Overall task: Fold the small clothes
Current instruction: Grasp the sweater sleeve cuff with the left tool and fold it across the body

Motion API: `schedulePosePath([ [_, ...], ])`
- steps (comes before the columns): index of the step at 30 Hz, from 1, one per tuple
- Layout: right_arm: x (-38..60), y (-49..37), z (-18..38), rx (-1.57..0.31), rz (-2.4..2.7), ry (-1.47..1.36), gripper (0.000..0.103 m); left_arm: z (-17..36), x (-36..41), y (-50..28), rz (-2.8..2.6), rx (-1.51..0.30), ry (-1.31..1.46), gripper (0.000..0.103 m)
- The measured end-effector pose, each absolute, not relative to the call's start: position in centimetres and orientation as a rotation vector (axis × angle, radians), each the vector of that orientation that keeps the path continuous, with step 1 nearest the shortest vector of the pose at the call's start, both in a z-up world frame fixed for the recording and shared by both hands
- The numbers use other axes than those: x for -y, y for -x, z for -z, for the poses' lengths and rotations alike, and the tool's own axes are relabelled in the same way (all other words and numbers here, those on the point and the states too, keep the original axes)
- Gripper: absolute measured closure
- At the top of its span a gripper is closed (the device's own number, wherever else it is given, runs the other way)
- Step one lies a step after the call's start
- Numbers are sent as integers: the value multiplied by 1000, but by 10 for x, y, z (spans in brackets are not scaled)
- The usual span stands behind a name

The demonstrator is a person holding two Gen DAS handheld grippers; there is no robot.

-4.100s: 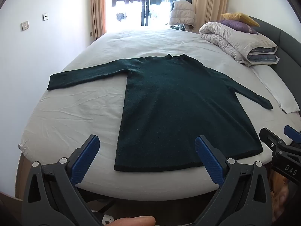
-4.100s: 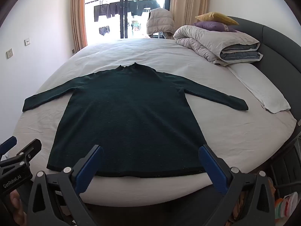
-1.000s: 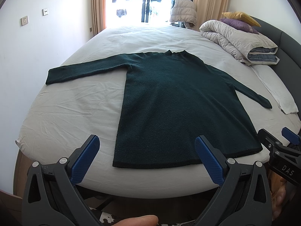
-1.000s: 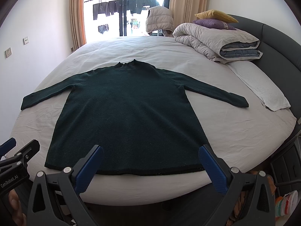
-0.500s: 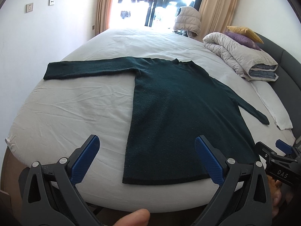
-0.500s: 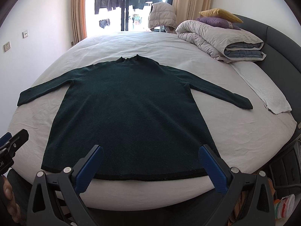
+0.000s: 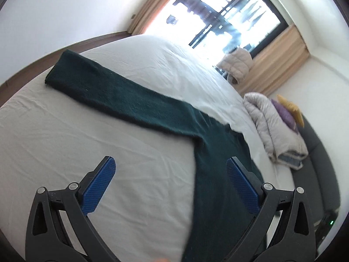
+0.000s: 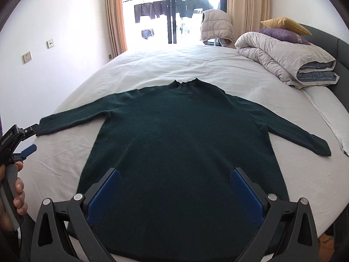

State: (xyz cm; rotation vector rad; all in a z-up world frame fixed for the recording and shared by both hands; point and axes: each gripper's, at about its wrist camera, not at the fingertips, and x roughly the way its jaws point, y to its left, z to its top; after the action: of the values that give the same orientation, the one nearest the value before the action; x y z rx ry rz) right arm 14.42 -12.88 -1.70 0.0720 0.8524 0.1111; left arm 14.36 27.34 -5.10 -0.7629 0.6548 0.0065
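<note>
A dark green long-sleeved sweater lies flat and face up on the white bed, both sleeves spread out. My right gripper hangs open over its lower body, near the hem. My left gripper is open above the bare sheet beside the sweater's left side, and the left sleeve stretches away ahead of it. In the right wrist view the left gripper shows at the left edge, close to the left cuff, held by a hand.
A folded grey duvet with purple and yellow pillows on it lies at the bed's far right by the dark headboard. A white pillow lies beside it. A puffy jacket hangs by the window. A white wall runs along the left.
The left gripper has swung left and forward over the bed toward the left sleeve, its view now tilted. The right gripper has moved forward over the sweater's hem. The sweater has not moved.
</note>
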Motion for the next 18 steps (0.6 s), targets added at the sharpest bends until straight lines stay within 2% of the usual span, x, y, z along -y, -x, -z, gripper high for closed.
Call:
schedulePosePath([
  [5, 127, -177, 32, -866, -179, -203, 1, 92, -356, -191, -16, -611, 1050, 4],
  [10, 121, -200, 53, -903, -235, -286, 14, 129, -395, -207, -53, -562, 1259, 23],
  [15, 116, -207, 68, -916, -250, -324, 15, 129, -403, -213, -94, -522, 1294, 23],
  [18, 114, -208, 73, -924, -264, -338, 21, 133, -409, -222, -109, -509, 1313, 23],
])
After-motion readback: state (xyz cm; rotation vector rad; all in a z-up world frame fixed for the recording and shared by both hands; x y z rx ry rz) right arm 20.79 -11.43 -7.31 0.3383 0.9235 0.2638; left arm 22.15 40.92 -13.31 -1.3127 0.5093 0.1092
